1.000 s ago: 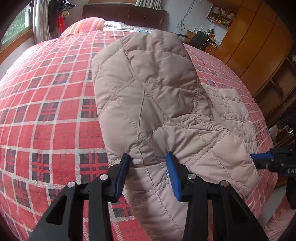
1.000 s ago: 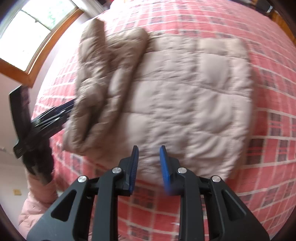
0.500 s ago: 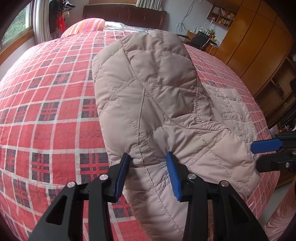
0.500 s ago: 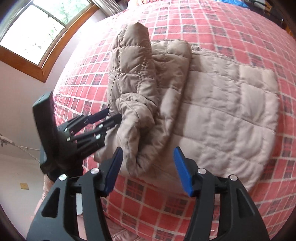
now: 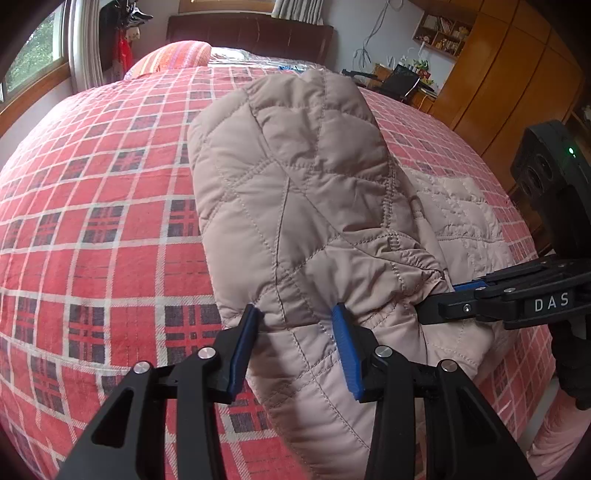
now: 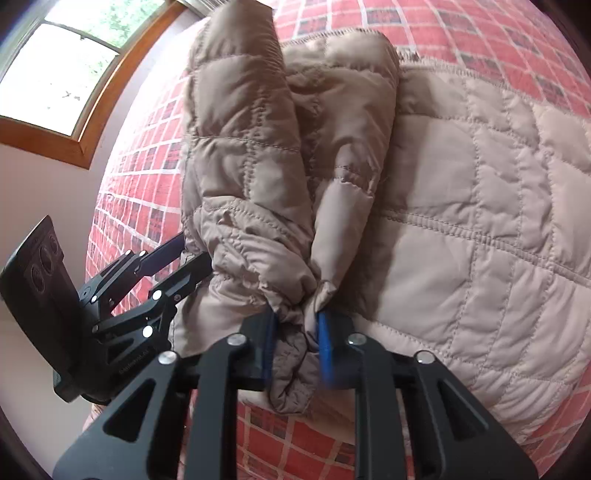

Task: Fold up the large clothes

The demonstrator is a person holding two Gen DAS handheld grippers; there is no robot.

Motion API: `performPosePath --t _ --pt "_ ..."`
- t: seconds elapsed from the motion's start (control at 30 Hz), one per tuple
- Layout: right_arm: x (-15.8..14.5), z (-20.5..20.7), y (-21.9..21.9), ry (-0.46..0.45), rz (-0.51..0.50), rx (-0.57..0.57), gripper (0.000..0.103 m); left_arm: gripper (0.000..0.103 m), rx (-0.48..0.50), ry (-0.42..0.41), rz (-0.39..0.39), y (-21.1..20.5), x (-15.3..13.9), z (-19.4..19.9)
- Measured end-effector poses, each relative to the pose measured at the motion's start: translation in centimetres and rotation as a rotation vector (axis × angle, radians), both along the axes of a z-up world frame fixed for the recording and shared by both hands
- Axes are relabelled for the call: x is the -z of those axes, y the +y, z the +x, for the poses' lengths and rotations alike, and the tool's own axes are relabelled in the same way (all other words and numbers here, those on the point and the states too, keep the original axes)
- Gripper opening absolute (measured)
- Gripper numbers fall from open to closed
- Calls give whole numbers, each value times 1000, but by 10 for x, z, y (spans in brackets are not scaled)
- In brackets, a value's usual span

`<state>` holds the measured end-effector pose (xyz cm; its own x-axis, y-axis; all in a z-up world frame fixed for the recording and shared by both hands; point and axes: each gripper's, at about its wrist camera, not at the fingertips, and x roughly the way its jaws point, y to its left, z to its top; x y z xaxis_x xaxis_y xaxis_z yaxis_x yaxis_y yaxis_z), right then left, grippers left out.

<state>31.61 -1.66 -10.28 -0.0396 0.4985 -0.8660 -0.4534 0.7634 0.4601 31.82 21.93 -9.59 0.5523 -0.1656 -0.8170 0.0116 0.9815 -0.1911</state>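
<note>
A beige quilted jacket [image 5: 295, 206] lies on a bed under a red plaid bedspread [image 5: 92, 229], its sleeves folded over the body near the bed's edge. The left gripper [image 5: 295, 332] clamps a sleeve's padded fabric between its blue pads. The right gripper [image 6: 295, 339] pinches the gathered sleeve cuffs [image 6: 299, 295]. Beyond stand a dark headboard [image 5: 251, 33], a wood-framed window [image 6: 66, 74], orange-brown wardrobes [image 5: 509, 74] and a cluttered desk [image 5: 402, 85].
</note>
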Motion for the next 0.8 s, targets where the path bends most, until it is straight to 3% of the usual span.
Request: performPosePath --t 0.2,0.53,0.8 --pt "-20 -10 -19 -40 47 3 10 42 10 -28 -26 -4 -19 -10" --pt "-64 -26 -76 -159 88 90 9 42 61 -147 -14 -34 -63 -28" --pt "-46 -25 -139 -140 49 209 9 43 116 -130 9 -62 -59 -21"
